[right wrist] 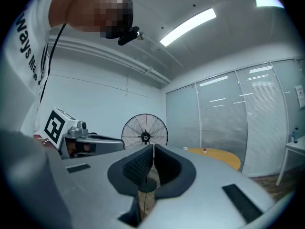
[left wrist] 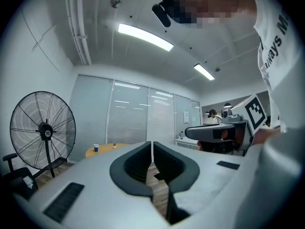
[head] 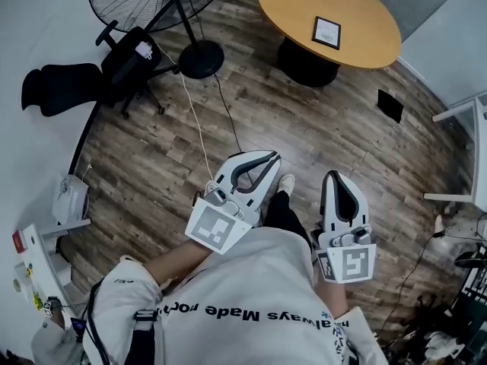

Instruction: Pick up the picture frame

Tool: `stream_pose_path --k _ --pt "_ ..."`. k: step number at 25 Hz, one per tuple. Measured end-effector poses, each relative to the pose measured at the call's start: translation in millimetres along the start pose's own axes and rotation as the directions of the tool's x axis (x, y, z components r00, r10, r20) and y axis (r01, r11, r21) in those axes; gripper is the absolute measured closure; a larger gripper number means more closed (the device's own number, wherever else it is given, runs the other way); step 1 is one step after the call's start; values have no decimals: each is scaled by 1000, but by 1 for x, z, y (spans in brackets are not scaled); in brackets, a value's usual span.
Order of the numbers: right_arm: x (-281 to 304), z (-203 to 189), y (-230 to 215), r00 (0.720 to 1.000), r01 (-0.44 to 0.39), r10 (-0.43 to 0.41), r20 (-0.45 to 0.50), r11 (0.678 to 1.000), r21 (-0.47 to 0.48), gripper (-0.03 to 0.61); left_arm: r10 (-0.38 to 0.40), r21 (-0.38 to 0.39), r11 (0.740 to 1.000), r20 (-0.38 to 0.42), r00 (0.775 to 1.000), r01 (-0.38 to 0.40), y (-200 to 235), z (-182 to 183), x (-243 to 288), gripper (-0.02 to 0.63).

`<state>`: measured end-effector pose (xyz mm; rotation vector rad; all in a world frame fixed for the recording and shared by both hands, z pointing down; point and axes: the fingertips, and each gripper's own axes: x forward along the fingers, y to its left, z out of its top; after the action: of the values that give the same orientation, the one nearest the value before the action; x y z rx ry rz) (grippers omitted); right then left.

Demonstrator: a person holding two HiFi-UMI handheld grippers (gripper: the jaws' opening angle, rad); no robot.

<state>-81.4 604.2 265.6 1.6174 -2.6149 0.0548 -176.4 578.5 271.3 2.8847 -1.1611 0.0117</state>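
On far table (head: 367,38), picture frame (head: 327,33), contents indistinct.

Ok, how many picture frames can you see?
1. The frame lies flat on the round table, toward its near edge. A dark square on the floor beside the table is too unclear to count.

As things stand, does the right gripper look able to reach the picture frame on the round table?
Probably not from here. The picture frame lies on the table, across the floor from the right gripper, shut and held near the person. Nothing blocks the way; stepping closer should do.
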Motion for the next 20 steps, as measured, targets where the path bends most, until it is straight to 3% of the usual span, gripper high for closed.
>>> stream_pose_path --k 11,20 --pt "39 -5 -48 1000 -4 4 6 1000 -2 548 27 7 1000 -7 1000 -27 26 -5 53 577" --pt "85 -5 -133 1000 -12 12 7 1000 14 548 43 24 999 -38 998 -42 47 -5 144 577"
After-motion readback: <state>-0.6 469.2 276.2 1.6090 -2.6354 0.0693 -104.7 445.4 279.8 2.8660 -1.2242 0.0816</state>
